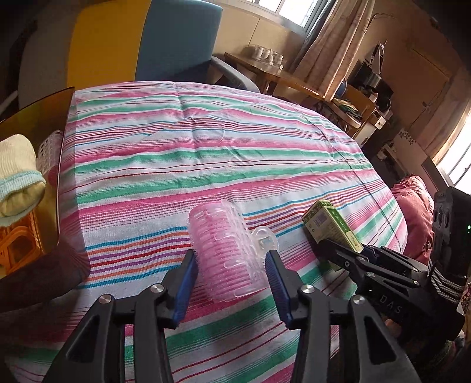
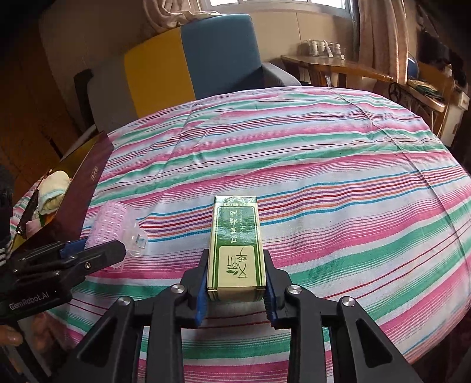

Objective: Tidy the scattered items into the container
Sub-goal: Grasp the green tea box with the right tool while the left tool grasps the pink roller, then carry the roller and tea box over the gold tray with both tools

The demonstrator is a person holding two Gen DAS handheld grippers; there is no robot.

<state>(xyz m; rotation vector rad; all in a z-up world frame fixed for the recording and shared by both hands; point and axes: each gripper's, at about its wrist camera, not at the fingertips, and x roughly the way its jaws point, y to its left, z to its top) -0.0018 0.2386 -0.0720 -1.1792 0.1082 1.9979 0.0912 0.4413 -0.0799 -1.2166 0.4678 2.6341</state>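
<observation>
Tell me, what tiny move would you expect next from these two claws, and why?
Probably the left gripper closes: the pink hair roller lies between its open fingers, ungripped. The right gripper already looks shut on the green box.

Setting was lived-in home room. Striped pink-green cloth (image 1: 223, 153) covered work surface. Blue-and-yellow armchair (image 2: 206, 56) stood behind it. Wooden side table (image 2: 332, 66) held glass jars (image 2: 323, 47). Curtains (image 1: 335, 44) hung at sunlit window (image 1: 290, 8). Cluttered shelves occupied right side.
</observation>
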